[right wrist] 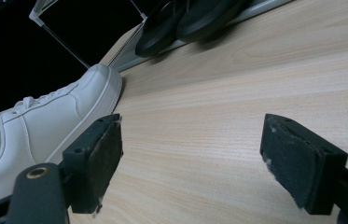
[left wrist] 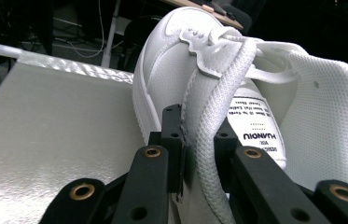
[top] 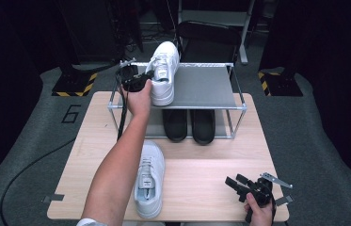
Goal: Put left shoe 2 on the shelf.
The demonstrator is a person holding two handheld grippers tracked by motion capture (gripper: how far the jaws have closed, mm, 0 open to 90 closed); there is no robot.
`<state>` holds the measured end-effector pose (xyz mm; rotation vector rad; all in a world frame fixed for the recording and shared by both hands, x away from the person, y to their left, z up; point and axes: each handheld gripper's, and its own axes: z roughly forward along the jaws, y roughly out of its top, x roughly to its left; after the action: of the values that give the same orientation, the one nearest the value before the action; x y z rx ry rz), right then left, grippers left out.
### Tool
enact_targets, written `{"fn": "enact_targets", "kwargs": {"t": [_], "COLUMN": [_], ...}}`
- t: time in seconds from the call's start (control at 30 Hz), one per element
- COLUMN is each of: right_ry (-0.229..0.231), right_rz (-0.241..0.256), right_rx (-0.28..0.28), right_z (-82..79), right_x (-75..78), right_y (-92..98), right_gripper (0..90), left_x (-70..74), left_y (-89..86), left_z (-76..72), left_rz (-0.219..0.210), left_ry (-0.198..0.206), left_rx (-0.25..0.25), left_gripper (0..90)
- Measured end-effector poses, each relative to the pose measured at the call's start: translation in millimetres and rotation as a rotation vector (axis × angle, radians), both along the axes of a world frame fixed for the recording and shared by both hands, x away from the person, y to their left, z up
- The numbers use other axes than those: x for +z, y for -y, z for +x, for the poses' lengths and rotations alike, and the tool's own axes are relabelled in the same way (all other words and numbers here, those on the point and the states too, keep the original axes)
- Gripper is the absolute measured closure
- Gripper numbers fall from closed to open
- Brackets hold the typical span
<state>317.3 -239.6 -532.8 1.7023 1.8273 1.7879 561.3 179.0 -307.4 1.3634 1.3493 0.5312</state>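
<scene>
Dark floor surrounds a pale wooden table (top: 201, 174) carrying a metal shoe rack (top: 211, 87). On its top shelf sits a white sneaker (top: 164, 70), its collar pinched by the left gripper (left wrist: 195, 140). Black shoes (top: 189, 125) fill the lower shelf; another white sneaker (top: 149, 181) lies on the table — the right gripper (right wrist: 190, 158) hovers near it, jaws spread.

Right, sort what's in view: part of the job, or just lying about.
In the job:
- white shoe on the rack, clamped at its collar by the left gripper
- second white shoe on the table
- shoe rack

Lying about:
- black shoes on the lower shelf
- right gripper, open and idle
</scene>
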Motion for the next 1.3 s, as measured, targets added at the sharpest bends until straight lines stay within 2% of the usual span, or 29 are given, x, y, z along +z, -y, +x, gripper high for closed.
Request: {"fn": "enact_targets", "kwargs": {"t": [0.3,0.33,0.43,0.6,0.77,0.8,0.9,1.1,1.17,1.23,1.3], "right_ry": [-0.002,0.005,0.007,-0.003,0.013,-0.001,0.004,0.009,0.008,0.007,0.010], "right_rz": [0.006,-0.005,-0.006,-0.008,-0.003,-0.006,-0.004,-0.006,0.005,-0.002,0.003], "right_rx": [0.001,-0.003,-0.002,0.003,0.012,0.004,0.002,0.008,0.009,0.010,0.010], "right_z": [-0.4,-0.3,-0.7,-0.9,0.3,-0.9,-0.6,-0.1,0.1,0.1,0.5], "right_x": [0.1,-0.3,-0.4,-0.6,-1.4,-0.2,-0.3,-0.6,-0.7,-0.6,-1.0], "right_y": [0.3,1.4,1.7,0.7,0.6,0.7,1.2,0.5,-0.7,-0.5,-0.9], "right_gripper": [20.8,20.9,20.8,20.8,20.9,20.9,20.9,20.8,20.7,20.7,20.7], "left_x": [-1.0,-2.1,-3.8,-6.0,-7.8,-8.3,-9.9,-9.5,-10.3,-10.8,-10.9], "left_y": [15.5,16.5,19.3,19.5,20.2,20.4,18.3,16.9,15.2,13.6,12.7], "left_z": [10.6,11.7,15.0,17.0,19.9,20.5,22.8,24.9,26.3,27.3,27.6], "left_rz": [0.027,0.029,0.058,0.062,0.063,0.056,0.045,0.054,0.042,0.024,0.035], "left_ry": [-0.048,-0.055,-0.072,-0.082,-0.091,-0.102,-0.110,-0.101,-0.105,-0.111,-0.102], "left_rx": [0.022,0.025,0.032,0.032,0.033,0.033,0.020,-0.015,-0.032,-0.051,-0.057], "left_gripper": [80.4,80.4,80.0,79.8,79.3,79.0,77.3,70.4,65.3,63.9,62.5]}}
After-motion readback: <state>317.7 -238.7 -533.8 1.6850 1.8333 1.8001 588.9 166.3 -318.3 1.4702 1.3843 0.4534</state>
